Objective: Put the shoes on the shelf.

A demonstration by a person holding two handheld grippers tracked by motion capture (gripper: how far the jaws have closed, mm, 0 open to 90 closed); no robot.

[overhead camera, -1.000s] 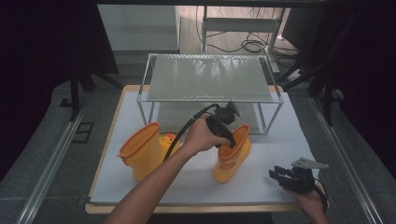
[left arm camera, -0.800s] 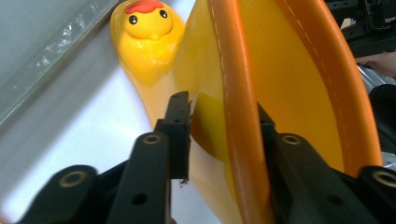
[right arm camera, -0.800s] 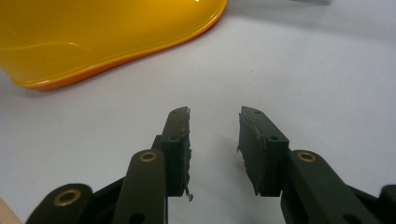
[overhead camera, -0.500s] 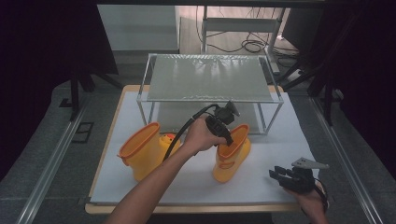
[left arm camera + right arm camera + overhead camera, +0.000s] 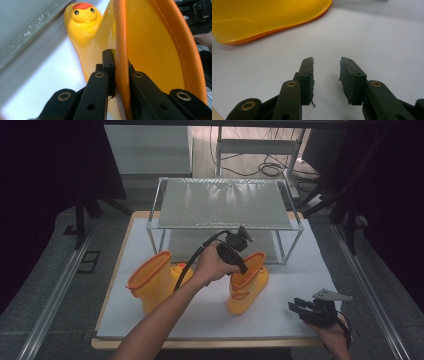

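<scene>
**Left gripper clamps rim of yellow boot**

While the right gripper [image 5: 300, 307] rests at the lower right of the high view, its fingers [image 5: 308, 75] part-open over bare white sheet and holding nothing, the left gripper [image 5: 241, 266] has just closed its fingers [image 5: 108, 67] on the orange rim of the standing yellow boot [image 5: 246, 287] at centre frame. In the left gripper view, one finger sits outside the boot's shaft and the other inside, the rim pinched tight between them; the duck face on the toe shows at upper centre. A second yellow boot [image 5: 152, 282] lies tipped at left of centre on the bench [image 5: 300, 270], well apart from the first. Behind both stands a wire-framed shelf [image 5: 222, 202] with a clear top. The step in hand appears to be the grasp itself, now secured. The next move likely calls for a steady lift by the rim, keeping the boot upright, toward the shelf or beside its mate.
</scene>
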